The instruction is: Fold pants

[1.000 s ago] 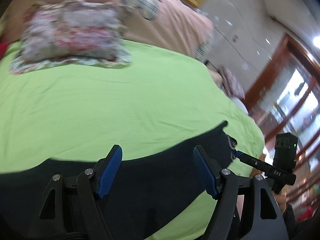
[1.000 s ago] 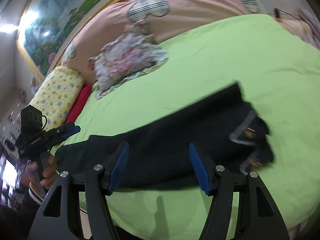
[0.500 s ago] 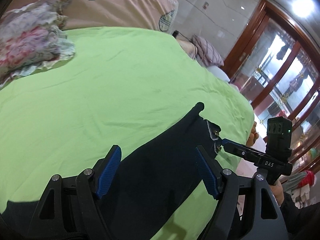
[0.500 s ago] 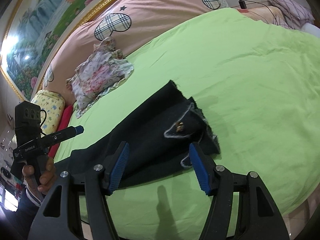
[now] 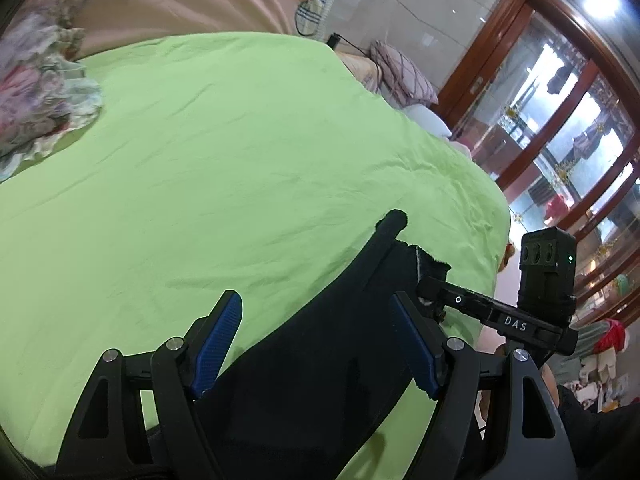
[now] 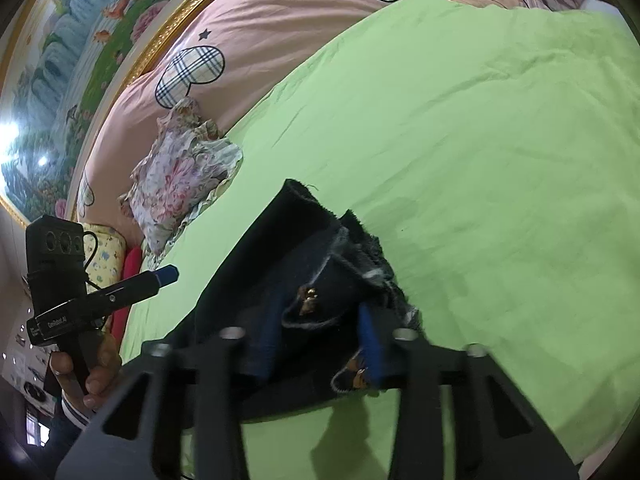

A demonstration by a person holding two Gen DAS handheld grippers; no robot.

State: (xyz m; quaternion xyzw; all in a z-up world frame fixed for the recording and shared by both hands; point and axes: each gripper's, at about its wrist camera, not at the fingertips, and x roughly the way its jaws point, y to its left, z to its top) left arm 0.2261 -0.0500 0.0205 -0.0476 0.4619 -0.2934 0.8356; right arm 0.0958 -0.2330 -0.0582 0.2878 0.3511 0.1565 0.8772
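Pants (image 6: 304, 280) brass buttons: right-wrist view only

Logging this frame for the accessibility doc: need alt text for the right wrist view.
The right gripper, blurred and open, reaches over the waistband end of dark pants lying on a green bedsheet. At the left edge, a hand holds the left gripper beside the pants. A floral pillow and pink quilt lie beyond.
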